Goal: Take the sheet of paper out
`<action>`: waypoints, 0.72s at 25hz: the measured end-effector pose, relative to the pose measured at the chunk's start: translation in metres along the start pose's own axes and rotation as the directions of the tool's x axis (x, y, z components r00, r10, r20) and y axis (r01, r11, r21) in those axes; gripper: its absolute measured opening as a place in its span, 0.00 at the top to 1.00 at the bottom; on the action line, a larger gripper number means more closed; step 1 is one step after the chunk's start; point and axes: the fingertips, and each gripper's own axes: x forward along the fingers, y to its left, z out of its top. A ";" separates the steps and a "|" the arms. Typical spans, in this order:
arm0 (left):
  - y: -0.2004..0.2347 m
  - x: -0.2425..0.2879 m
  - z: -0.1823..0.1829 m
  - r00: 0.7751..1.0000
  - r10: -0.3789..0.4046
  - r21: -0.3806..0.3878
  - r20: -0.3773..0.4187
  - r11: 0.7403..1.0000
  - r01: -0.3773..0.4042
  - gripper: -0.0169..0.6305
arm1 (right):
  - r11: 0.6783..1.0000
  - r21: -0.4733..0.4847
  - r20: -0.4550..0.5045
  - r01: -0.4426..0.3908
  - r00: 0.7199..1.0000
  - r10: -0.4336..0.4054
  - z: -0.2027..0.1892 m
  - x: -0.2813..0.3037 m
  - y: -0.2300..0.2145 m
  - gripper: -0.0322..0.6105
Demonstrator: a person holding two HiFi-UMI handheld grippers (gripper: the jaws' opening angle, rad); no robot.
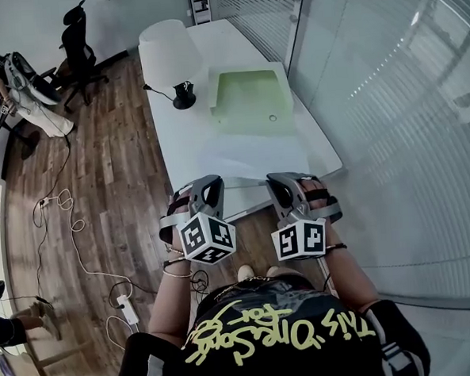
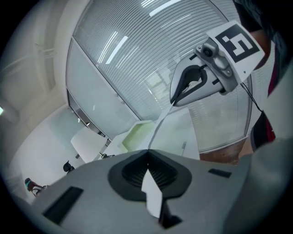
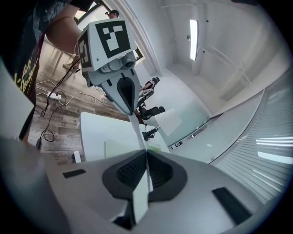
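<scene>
A white sheet of paper (image 1: 245, 160) is held over the near part of the white table (image 1: 176, 139), stretched between both grippers. My left gripper (image 1: 208, 182) is shut on its near left edge, and my right gripper (image 1: 284, 177) is shut on its near right edge. In the left gripper view the sheet (image 2: 153, 194) passes edge-on through the shut jaws (image 2: 147, 154) and runs up to the right gripper (image 2: 175, 100). The right gripper view shows the same: the sheet (image 3: 139, 196) in the shut jaws (image 3: 146, 153), reaching the left gripper (image 3: 133, 109). An open pale green folder (image 1: 250, 103) lies beyond the sheet.
A lamp with a white shade (image 1: 167, 52) and black base (image 1: 184, 96) stands at the table's back left. A glass wall with blinds (image 1: 388, 94) runs along the right. On the wooden floor at the left are cables (image 1: 63, 225), a power strip (image 1: 128, 310) and an office chair (image 1: 77, 42).
</scene>
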 end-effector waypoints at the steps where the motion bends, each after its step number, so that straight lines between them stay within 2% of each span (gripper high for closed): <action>1: 0.002 -0.001 0.002 1.000 0.004 -0.002 0.008 1.000 -0.004 0.96 | 1.000 0.000 0.002 0.009 1.000 -0.009 0.001 -0.001 -0.003 0.94; 18: 0.019 -0.018 0.017 0.996 0.063 -0.005 0.058 0.998 -0.063 0.96 | 0.996 -0.022 0.034 0.088 0.996 -0.087 0.023 -0.014 -0.029 0.94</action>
